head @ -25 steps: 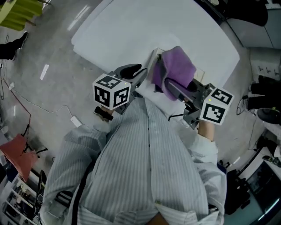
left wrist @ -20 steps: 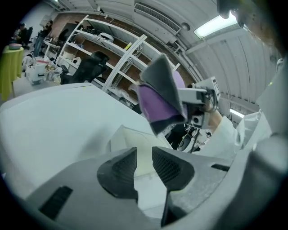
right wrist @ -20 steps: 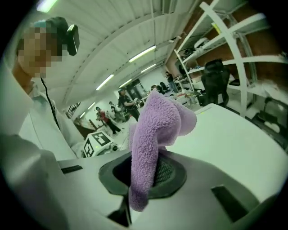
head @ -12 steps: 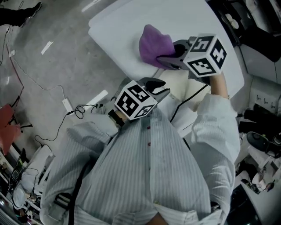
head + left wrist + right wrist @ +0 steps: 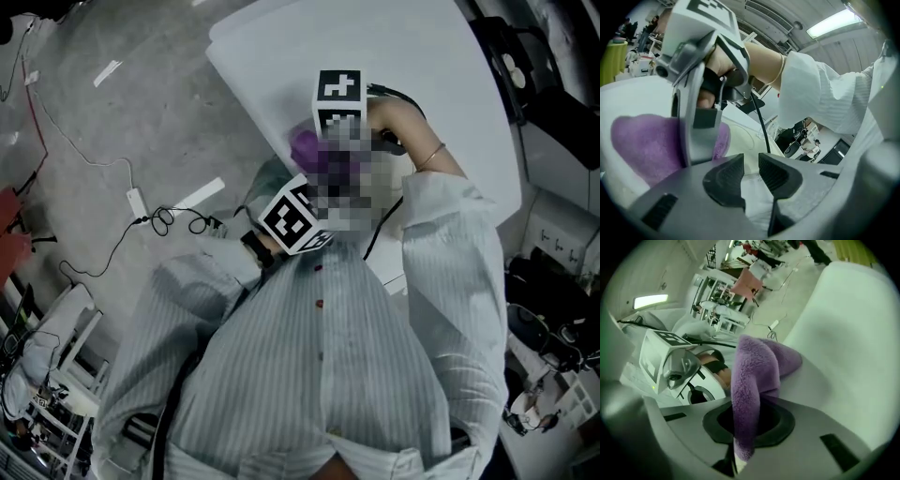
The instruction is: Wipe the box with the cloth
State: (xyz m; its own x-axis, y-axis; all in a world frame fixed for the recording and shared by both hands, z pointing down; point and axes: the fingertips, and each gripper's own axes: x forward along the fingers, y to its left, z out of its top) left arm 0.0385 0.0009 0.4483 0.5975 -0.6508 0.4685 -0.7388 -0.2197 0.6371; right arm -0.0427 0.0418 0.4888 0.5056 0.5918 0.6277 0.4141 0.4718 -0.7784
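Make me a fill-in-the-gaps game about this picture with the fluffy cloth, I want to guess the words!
The fluffy cloth is coloured ___.
The gripper squeezing the cloth between its jaws is the person's ___ one.
The person's shirt has thin ___ on it.
Missing words: purple; right; stripes.

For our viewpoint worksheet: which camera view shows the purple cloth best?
The right gripper view: the purple cloth sits central, pinched in the right hand-held gripper. Left gripper view: partly hidden behind that gripper. Head view: a sliver.
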